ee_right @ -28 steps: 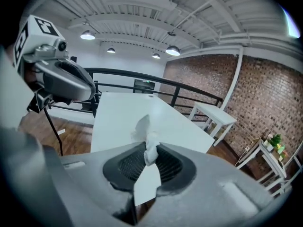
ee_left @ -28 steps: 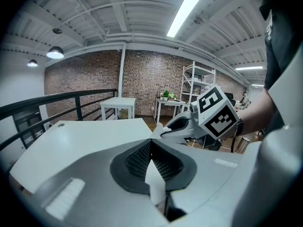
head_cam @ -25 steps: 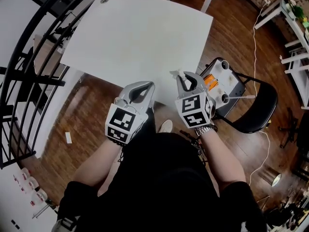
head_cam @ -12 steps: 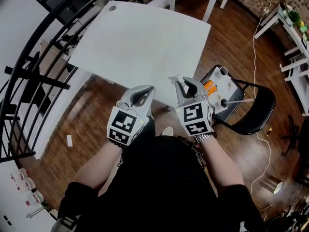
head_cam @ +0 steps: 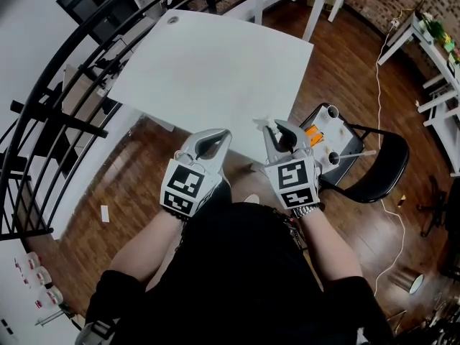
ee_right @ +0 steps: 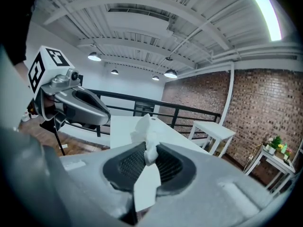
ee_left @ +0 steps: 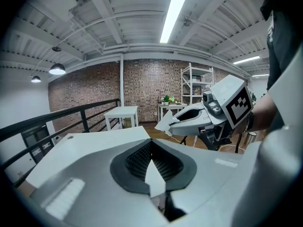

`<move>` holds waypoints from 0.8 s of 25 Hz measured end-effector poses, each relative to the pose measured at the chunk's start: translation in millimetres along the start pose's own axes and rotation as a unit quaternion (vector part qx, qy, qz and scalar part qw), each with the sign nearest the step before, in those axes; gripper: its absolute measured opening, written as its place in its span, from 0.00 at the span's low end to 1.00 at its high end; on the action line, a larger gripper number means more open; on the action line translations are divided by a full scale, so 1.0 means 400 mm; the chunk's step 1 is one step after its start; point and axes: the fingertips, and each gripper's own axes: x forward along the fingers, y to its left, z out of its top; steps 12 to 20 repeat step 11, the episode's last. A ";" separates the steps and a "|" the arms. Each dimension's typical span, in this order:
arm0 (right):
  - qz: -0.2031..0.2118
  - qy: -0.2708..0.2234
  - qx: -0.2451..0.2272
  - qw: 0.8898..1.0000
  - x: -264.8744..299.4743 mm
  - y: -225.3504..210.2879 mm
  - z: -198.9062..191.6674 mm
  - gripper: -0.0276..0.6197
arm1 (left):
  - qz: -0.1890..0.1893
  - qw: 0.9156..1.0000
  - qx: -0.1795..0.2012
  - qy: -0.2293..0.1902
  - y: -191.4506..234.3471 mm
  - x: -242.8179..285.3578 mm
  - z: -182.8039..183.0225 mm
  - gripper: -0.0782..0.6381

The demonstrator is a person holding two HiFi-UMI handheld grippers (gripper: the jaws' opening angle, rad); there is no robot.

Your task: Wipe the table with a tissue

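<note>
I've barely advanced, still short of white rectangular bench (head_cam: 215, 70) | right gripper (head_cam: 273, 126) pinches crumpled white tissue (head_cam: 260, 123) | left gripper (head_cam: 224, 133) fingers closed, empty | wiping unstarted

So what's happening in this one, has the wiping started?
A person stands at the white table holding a gripper in each hand. The right gripper is shut on a crumpled white tissue that sticks out past its tips. The left gripper is shut and empty. Both are held side by side near the table's near edge, with the tissue off the tabletop, so wiping is not under way.
</note>
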 end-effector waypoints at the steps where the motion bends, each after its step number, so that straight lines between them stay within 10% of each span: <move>1: 0.001 -0.001 0.000 1.000 -0.003 0.002 0.003 0.10 | 0.000 1.000 0.001 -0.002 -0.001 -0.002 0.003 0.13; 20: 0.001 -0.009 -0.003 1.000 -0.024 0.014 0.005 0.10 | 0.001 1.000 0.003 -0.007 -0.018 -0.010 0.005 0.13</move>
